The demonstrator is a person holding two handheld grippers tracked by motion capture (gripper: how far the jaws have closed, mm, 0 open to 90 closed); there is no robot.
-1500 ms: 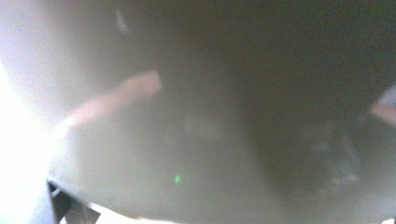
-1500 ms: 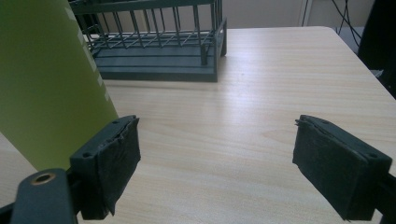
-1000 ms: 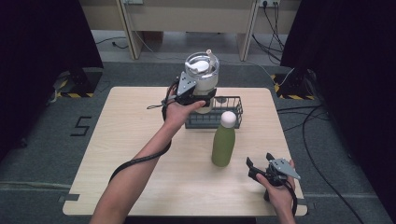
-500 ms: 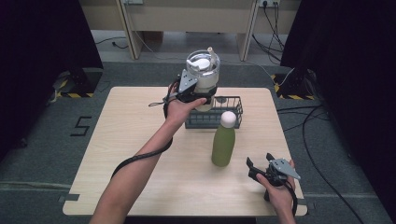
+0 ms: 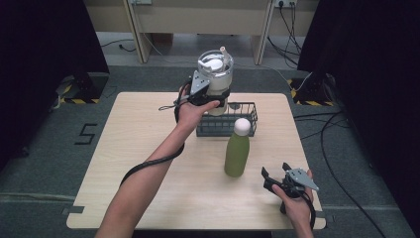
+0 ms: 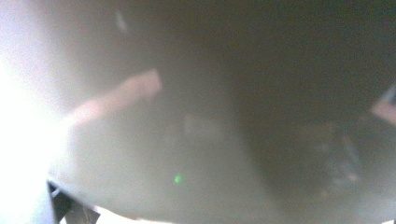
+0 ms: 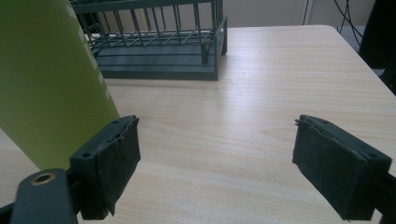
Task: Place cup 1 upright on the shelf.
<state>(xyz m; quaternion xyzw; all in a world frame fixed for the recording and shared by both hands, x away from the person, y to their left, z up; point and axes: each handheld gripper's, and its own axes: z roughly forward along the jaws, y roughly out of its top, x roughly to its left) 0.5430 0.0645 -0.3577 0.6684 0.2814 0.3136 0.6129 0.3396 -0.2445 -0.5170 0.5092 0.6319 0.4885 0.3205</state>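
High view: a wooden table (image 5: 148, 148) carrying a dark wire basket (image 5: 242, 124), taken here as the landmark. The left gripper (image 5: 210, 96) is clamped on the side of a pale tumbler (image 5: 215, 82), which has a clear lid and a straw. The tumbler is held upright in the air over the left end of the basket, with its base at about the level of the basket's rim. Whether the base touches the basket cannot be told. The person's left hand (image 5: 190, 110) grips the tool just left of the basket, with the forearm stretched across the table and a black cable trailing beneath it.

A green bottle (image 5: 237, 148) with a white cap stands upright on the table just in front of the basket, apart from it.

The right gripper (image 5: 274, 178) sits low at the table's near right corner, well in front of the basket and to the right of the bottle.

Right gripper view: the two black padded jaws stand apart with bare tabletop between them and hold nothing. The green bottle rises close beside one jaw, and the basket lies beyond.

Left gripper view: a blurred pale surface pressed close to the lens, with no detail legible.
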